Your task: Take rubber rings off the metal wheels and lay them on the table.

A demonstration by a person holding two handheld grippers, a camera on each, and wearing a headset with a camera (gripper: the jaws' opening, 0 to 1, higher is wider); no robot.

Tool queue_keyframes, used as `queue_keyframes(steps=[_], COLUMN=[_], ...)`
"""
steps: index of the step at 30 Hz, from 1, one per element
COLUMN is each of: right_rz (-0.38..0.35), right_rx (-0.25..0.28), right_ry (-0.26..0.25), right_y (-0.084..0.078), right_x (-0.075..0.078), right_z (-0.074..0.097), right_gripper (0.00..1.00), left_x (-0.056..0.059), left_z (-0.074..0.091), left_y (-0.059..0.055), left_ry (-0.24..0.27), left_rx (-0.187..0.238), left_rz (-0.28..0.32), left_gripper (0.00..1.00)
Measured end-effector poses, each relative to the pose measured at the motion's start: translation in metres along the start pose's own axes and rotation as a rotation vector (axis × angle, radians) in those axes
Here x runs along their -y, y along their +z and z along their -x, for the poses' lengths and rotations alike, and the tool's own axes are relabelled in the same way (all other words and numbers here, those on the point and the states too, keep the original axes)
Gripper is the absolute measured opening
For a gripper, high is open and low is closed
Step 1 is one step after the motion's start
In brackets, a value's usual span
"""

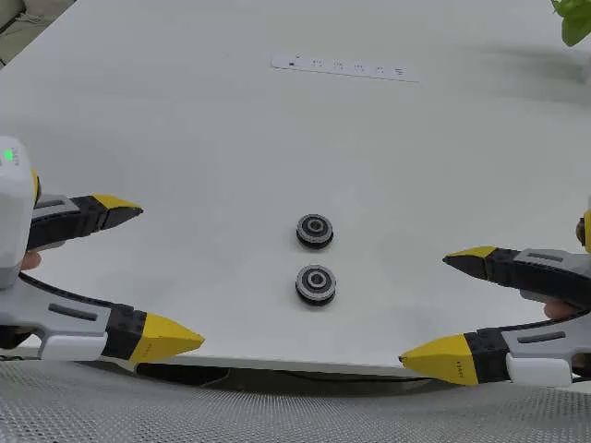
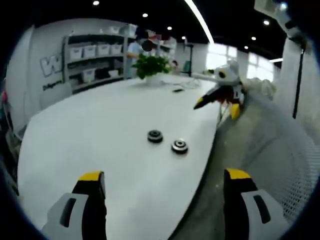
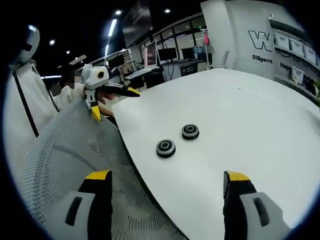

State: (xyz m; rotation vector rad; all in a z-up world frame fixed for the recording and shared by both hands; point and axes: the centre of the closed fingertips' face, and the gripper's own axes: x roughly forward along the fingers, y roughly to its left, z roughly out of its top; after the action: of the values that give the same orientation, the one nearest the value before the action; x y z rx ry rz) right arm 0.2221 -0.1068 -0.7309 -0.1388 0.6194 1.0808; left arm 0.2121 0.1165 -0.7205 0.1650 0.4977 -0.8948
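While you hold both tools low by the near edge of the table (image 1: pixel 185 111), each one is wide open and holds nothing. Your left gripper (image 1: pixel 169 277) is on the left side. Its two yellow tips are far apart and point in toward the middle. Your right gripper (image 1: pixel 425 307) is on the right side, open just as wide, and it points back the other way.

Between them, well apart from both, the two metal wheels lie flat on the white top. The near wheel (image 1: pixel 316 284) sits just in front of the far wheel (image 1: pixel 315 231). They are close but not touching. Each one has a black rubber ring (image 1: pixel 315 245) round it.

Farther back, a white power strip (image 1: pixel 343 66) lies flat on the table. A green plant (image 1: pixel 577 18) peeks in at the far right corner. Grey mesh (image 1: pixel 277 411) shows below the near edge. In the left gripper view, shelves (image 2: pixel 95 55) with boxes stand by the wall.
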Motion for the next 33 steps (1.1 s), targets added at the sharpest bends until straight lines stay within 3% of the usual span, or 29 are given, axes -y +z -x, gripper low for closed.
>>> queue_keyframes(steps=[3, 13, 25, 33], right_rz=[0.005, -0.010, -0.021, -0.038], right_rx=[-0.014, 0.015, 0.015, -0.004], right_ry=[-0.006, -0.015, 0.001, 0.013], right_y=[-0.002, 0.000, -0.003, -0.008], right_x=[0.001, 0.002, -0.004, -0.007], right_z=[0.001, 0.007, 0.007, 0.006], right_gripper=[0.88, 0.89, 0.90, 0.90], left_x=[0.003, 0.008, 0.007, 0.007], left_z=[0.001, 0.005, 0.009, 0.012], left_y=[0.000, 0.004, 0.005, 0.002], left_ry=[-0.006, -0.005, 0.025, 0.038], left_rx=[0.001, 0.020, 0.031, 0.035], left_rz=[0.014, 0.025, 0.031, 0.068], left_gripper=[0.99, 1.00, 0.99, 1.00])
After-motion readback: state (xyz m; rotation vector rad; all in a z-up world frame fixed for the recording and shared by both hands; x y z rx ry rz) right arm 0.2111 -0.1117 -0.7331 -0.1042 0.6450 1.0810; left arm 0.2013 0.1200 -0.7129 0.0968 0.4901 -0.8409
